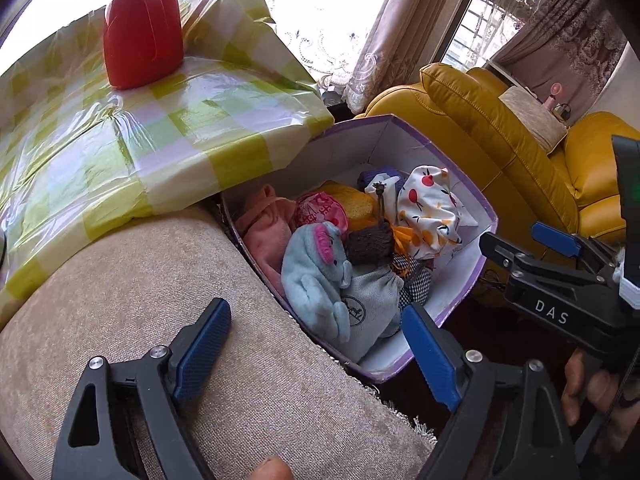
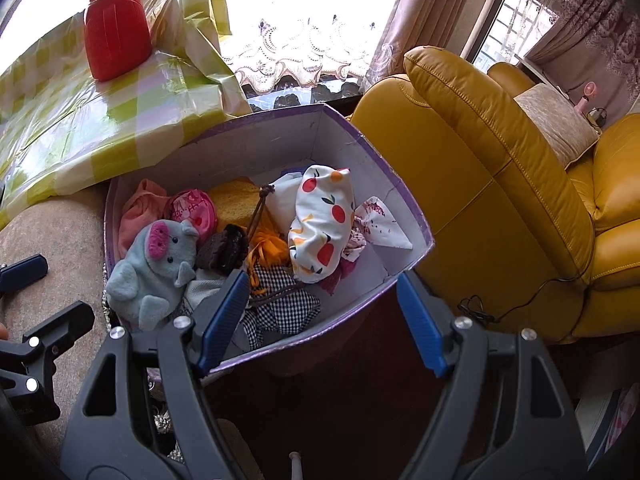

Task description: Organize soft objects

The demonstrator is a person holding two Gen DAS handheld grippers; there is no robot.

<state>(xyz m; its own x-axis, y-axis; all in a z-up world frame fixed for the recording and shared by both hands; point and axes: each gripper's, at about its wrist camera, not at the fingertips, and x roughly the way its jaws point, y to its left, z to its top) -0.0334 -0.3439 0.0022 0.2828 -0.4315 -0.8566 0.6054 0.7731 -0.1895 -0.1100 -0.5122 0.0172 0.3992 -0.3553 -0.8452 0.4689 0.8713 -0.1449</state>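
**Obs 1:** Fingers on the left gripper [image 1: 316, 344] are standing wide apart, nothing between the blue pads. They are hovering over the beige cushion [image 1: 168, 320], right pad reaching across the near corner of the box [image 1: 460, 292].

**Obs 2:** Same on the right gripper [image 2: 320, 316]: pads spread wide, gripping nothing. Left pad is overlapping the box's near rim [image 2: 416, 216], right pad hanging outside it over dark floor.

**Obs 1:** Where are the soft things sitting?

**Obs 2:** All inside the box, white within, purple outside. Grey plush pig [image 2: 154, 270] is lying at the near left, pink snout up. Brown knitted piece [image 2: 222, 250] is touching its right side. Checked cloth [image 2: 280, 308] is lying nearest the right gripper.

**Obs 1:** Fruit-print fabric [image 1: 430, 210] is piling up toward the far right wall. Yellow sponge [image 1: 352, 200] and a pink round pouch [image 1: 320, 210] are sitting behind the pig, pink cloth [image 1: 262, 228] against the left wall. Grey drawstring bag [image 1: 370, 300] is lying partly under the pig.

**Obs 2:** Surroundings?

**Obs 1:** Red jug [image 1: 142, 28] is standing on a green checked plastic cover [image 1: 120, 140], left of the box. Yellow leather sofa [image 2: 500, 184] is sitting just beside the box on the right.
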